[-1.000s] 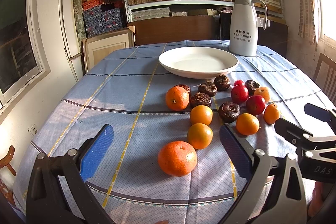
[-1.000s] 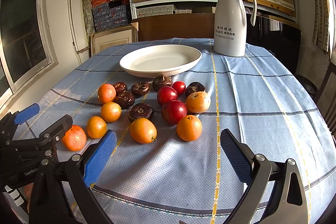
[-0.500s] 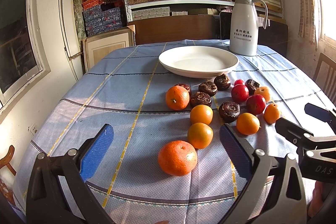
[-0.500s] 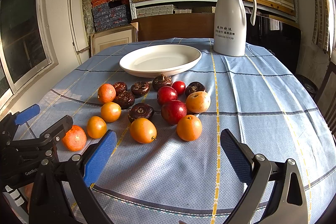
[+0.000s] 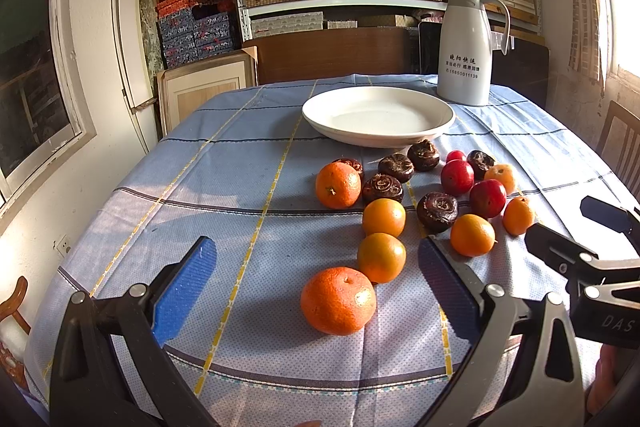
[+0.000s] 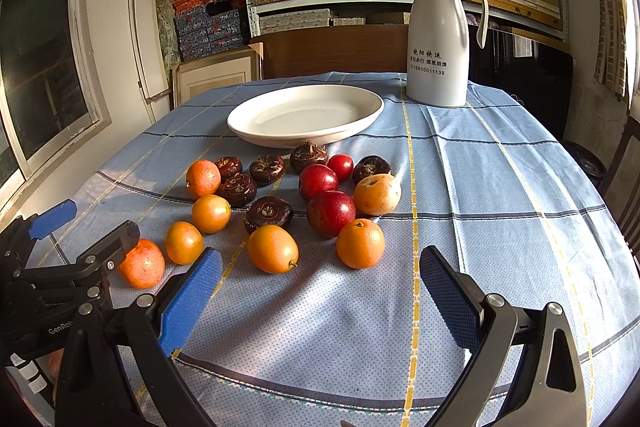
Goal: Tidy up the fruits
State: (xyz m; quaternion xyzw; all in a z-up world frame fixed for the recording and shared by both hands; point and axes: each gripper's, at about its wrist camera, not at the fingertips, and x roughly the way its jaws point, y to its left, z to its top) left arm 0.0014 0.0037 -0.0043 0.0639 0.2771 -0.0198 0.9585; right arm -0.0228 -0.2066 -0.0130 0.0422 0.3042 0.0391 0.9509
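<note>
Since nothing sits on the white plate (image 5: 378, 115), sorting looks unstarted: fruits (image 6: 296, 203) lie loose just before the plate, and left gripper (image 5: 316, 291) and right gripper (image 6: 320, 291) hover agape, empty, nearer than the fruit.

Tablecloth (image 6: 500, 187) is showing light blue with a yellow and dark grid of stripes. Plate (image 6: 304, 115) and jug (image 6: 438, 39) are both looking plain white, fruit is glowing orange (image 5: 338, 301), shiny red (image 6: 331, 213) and dark brown (image 6: 268, 213), and gripper pads (image 6: 190, 301) are showing bright blue.
</note>
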